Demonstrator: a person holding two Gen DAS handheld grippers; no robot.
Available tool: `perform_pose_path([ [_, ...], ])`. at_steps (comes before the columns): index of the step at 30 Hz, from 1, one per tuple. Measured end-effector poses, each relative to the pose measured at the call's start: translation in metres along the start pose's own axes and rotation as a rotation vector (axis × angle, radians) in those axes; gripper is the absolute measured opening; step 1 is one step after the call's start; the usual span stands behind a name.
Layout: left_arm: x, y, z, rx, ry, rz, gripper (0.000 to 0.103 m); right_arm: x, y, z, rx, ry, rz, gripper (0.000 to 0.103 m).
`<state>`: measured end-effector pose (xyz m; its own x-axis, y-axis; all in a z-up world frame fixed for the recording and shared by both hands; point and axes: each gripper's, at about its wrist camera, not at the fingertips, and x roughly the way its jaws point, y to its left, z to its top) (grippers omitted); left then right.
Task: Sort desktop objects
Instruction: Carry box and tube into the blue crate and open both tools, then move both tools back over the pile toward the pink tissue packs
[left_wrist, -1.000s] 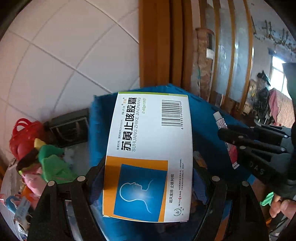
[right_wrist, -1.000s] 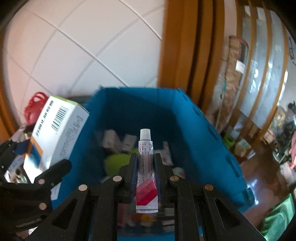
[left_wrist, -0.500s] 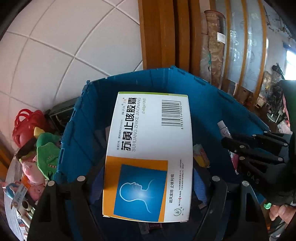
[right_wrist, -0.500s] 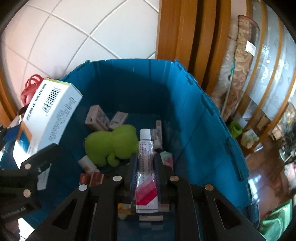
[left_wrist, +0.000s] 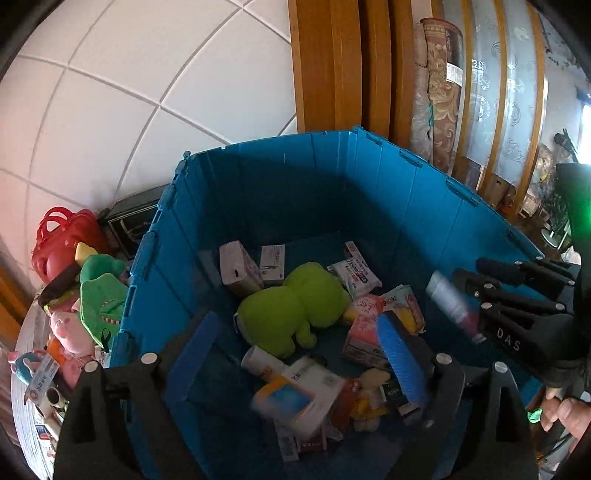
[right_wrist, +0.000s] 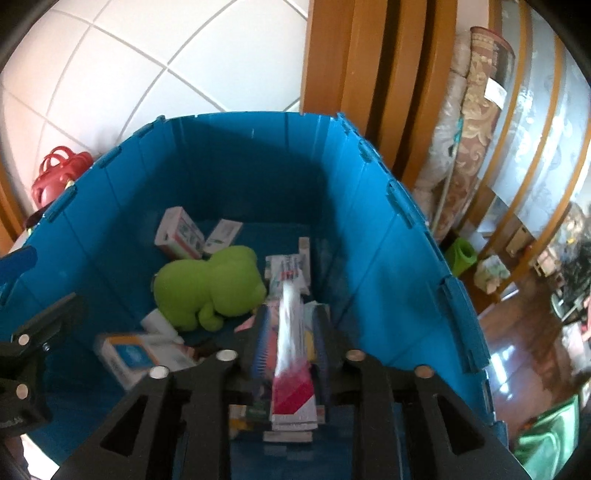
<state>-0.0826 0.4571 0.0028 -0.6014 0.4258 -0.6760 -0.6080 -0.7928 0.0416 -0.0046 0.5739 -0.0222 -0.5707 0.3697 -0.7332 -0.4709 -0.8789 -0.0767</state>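
Note:
A blue bin (left_wrist: 280, 184) holds a green plush toy (left_wrist: 295, 310), several small boxes and packets. My left gripper (left_wrist: 295, 339) is open and empty above the bin; the white, orange and blue medicine box (left_wrist: 295, 397) lies blurred on the pile below it. In the right wrist view my right gripper (right_wrist: 290, 332) hangs over the bin (right_wrist: 388, 240) with its jaws parted; the white and red tube (right_wrist: 293, 354) is blurred between them, tipping forward. That tube (left_wrist: 452, 306) also shows in the left wrist view beside the right gripper's fingers (left_wrist: 517, 295).
Left of the bin lie a red basket (left_wrist: 59, 240), green and pink plush toys (left_wrist: 96, 295) and small items. A white tiled wall and wooden door frame (left_wrist: 332, 66) stand behind. A wooden floor (right_wrist: 517, 350) lies to the right.
My left gripper opened and the medicine box dropped into the bin. My right gripper's jaws spread and the tube is slipping forward, blurred. Both grippers moved further over the bin.

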Motion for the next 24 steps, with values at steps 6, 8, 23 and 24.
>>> perform_pose_path([
  [6,-0.010,0.008,-0.004,-0.030,-0.014,-0.007,0.090,-0.013,-0.003,0.001,0.006,-0.045,-0.026,0.098],
  [8,-0.020,0.017,-0.005,-0.040,-0.031,-0.013,0.090,-0.020,-0.003,0.002,0.008,-0.057,-0.028,0.103],
  [23,-0.093,0.220,-0.056,-0.203,-0.137,0.210,0.100,-0.111,0.163,0.053,-0.151,-0.259,0.297,0.103],
  [24,-0.093,0.239,-0.063,-0.220,-0.133,0.224,0.100,-0.115,0.185,0.057,-0.165,-0.267,0.318,0.103],
])
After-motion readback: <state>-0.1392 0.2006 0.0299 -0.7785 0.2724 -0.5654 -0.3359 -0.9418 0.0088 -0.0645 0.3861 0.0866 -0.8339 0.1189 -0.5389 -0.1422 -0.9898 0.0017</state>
